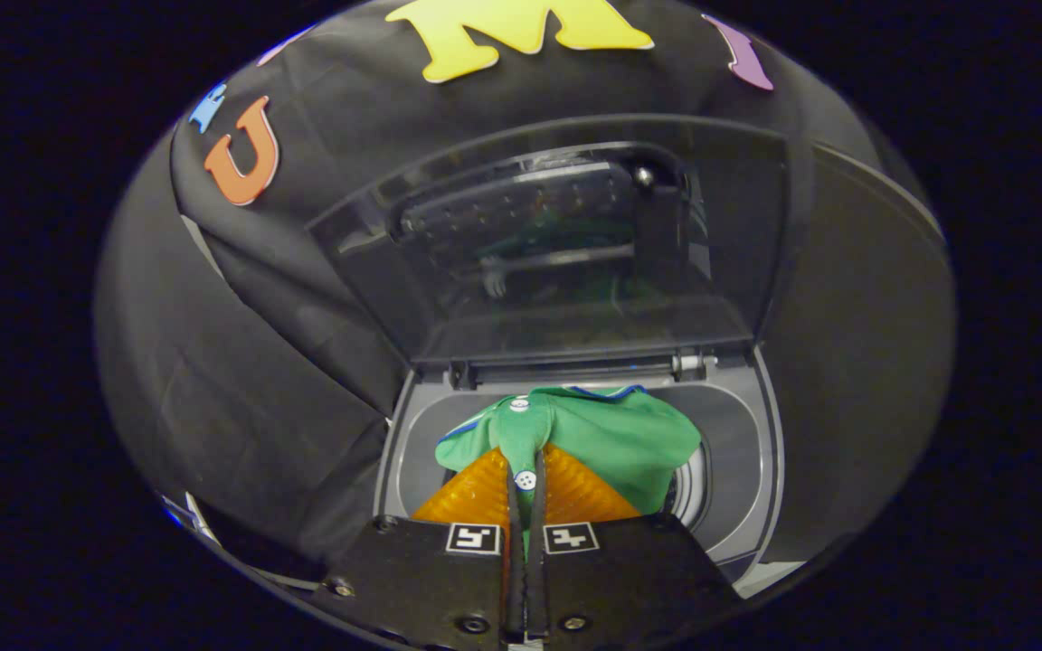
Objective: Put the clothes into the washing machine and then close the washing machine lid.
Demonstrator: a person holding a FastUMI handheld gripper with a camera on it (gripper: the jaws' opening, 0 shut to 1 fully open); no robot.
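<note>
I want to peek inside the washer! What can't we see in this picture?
- Gripper view: the drum's inside, covered by the green shirt that the gripper pinches between its fingers.
- Gripper view: the shirt's lower part, behind the fingers.
- Gripper view: what lies behind the raised lid, too dark and reflective.

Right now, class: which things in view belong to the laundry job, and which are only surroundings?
Belongs to the job:
- green garment, pinched by the gripper
- washing machine, drum open
- lid, raised

Surroundings:
- black cloth wall

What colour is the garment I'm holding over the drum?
Green with blue trim and white buttons, pinched between the fingers; gripper view.
</note>
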